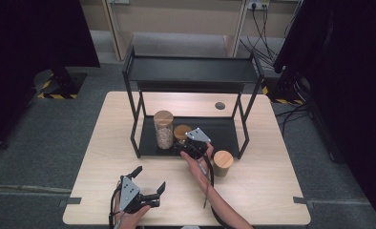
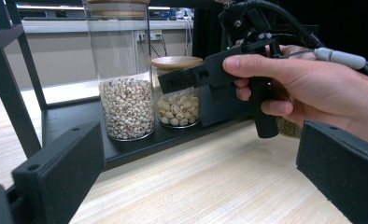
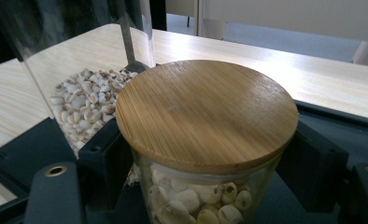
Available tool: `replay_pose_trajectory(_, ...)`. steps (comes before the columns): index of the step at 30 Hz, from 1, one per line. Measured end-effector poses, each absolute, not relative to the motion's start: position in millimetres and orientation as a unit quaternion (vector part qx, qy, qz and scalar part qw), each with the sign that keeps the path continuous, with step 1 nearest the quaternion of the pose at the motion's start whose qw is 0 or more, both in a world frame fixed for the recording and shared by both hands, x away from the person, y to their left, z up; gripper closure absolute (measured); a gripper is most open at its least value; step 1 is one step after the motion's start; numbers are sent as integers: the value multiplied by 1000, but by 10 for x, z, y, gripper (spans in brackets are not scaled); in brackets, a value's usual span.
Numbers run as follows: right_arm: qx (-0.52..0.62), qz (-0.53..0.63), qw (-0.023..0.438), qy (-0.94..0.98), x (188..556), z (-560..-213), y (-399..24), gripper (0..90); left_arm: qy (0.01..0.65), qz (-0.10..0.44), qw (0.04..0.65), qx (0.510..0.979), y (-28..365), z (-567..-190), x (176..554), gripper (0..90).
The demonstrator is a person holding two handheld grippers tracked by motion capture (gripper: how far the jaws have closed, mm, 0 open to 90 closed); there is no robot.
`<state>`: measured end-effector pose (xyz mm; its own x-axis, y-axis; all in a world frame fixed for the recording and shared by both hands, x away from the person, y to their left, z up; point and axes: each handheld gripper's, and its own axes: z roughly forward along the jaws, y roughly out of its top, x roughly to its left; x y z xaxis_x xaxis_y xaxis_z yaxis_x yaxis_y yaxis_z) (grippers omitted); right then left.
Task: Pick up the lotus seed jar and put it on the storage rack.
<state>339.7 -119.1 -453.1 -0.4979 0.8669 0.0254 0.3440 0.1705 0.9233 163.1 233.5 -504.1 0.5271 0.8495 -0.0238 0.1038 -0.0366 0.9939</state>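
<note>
**Q:** Locating the short jar (image 3: 205,112) first: where does it stand?

**A:** It stands on the lower shelf of the black rack (image 1: 191,71), just beside the tall jar (image 1: 163,129) of pale grains. Both are upright and carry bamboo lids.

**Q:** And the right gripper (image 1: 186,145)?

**A:** It reaches onto that shelf at the short jar. Its own view shows one black jaw on each side of the glass, just under the lid and set narrow. Whether the pads press on the glass cannot be told.

**Q:** What of the left gripper (image 1: 150,177)?

**A:** It sits low over the table (image 1: 109,157) near the front edge, well apart from the rack. Its jaws are spread wide with nothing between them.

**Q:** Is anything else nearby?

**A:** A third jar (image 1: 222,163) with a bamboo lid stands on the table just outside the rack, beside the person's right hand (image 2: 313,88).
</note>
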Motion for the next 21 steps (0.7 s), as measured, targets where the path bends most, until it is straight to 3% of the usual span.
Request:
replay_pose_trajectory(8, 439, 488, 269, 705, 3264, -4416, -1190, 74, 369, 317, 588, 646, 2332, -5041, 1630, 5)
replay_pose_trajectory(21, 422, 498, 257, 712, 3042, -4393, -1314, 45, 369, 317, 589, 646, 2331, -5043, 1629, 5)
